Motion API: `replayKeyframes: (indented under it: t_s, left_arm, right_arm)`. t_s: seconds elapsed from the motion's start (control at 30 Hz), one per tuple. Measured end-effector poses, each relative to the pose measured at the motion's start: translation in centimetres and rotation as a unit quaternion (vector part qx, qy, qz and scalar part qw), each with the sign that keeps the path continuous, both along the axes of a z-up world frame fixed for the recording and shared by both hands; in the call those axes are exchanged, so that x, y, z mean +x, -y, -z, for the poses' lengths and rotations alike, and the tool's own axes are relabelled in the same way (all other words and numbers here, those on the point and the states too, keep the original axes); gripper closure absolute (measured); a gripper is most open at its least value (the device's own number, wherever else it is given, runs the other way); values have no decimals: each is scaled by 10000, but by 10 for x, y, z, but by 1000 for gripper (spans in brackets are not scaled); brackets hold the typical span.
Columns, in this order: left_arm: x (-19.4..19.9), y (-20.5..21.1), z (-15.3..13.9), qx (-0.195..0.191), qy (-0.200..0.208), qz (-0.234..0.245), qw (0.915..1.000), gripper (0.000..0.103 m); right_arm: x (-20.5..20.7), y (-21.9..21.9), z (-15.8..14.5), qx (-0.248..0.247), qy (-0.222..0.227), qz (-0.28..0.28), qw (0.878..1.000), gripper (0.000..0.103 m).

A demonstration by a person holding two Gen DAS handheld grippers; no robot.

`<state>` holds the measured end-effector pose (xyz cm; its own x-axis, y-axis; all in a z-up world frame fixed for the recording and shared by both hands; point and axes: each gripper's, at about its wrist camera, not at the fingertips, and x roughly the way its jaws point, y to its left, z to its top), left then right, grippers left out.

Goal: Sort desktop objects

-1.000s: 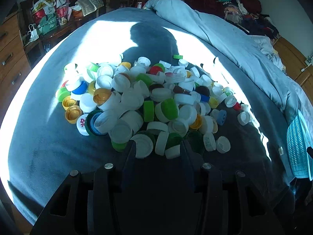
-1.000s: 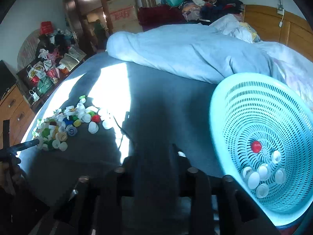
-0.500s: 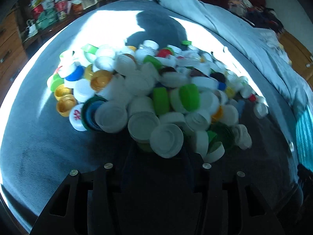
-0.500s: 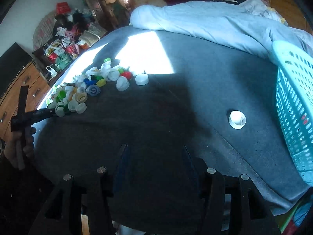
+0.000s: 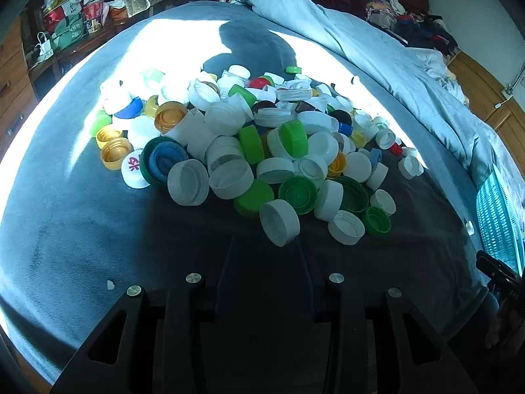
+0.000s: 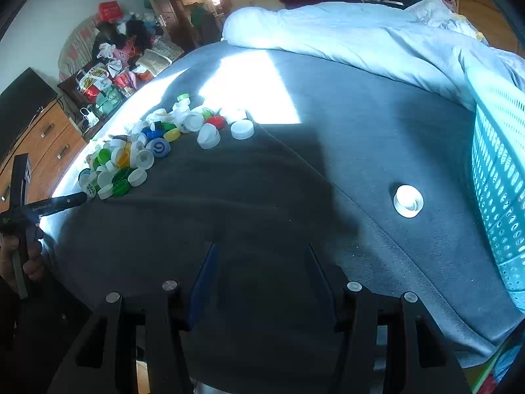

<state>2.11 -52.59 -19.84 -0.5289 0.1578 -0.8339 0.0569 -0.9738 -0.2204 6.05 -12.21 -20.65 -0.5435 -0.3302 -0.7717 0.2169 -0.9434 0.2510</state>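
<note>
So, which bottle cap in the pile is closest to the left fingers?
The white cap at the pile's near edge, tilted on its side just ahead of the fingers. Every other cap lies farther back.

The left gripper [image 5: 265, 246] has been closing its jaws, and a white cap [image 5: 279, 222] sits tilted between the fingertips at the near edge of the cap pile [image 5: 249, 144]. The pile lies on a grey bed [image 5: 82, 216]; a teal basket [image 5: 498, 216] stands at the right edge.

Rumpled duvet [image 6: 361, 36]; wooden drawers [image 6: 49, 141]; cluttered bags [image 5: 72, 19], contents unclear.
</note>
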Motion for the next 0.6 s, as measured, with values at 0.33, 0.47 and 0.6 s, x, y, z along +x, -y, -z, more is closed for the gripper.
replayKeyframes:
  t_s: [0.33,0.47,0.6]
  left_arm:
    - [-18,-12,6,-367,-224,-129,9990,71]
    - [-15,-8,3,-342,-175,-98,9992,78]
    - [0,0,-7,-244,-348,-165,9990,78]
  right_arm:
    - [-2,11,0,61,-16,-175,9998,42]
    - [-10,27,-2,-18,-77,-499,9987,44]
    - [-32,67,-3,-113,-214,-1041,9943,47]
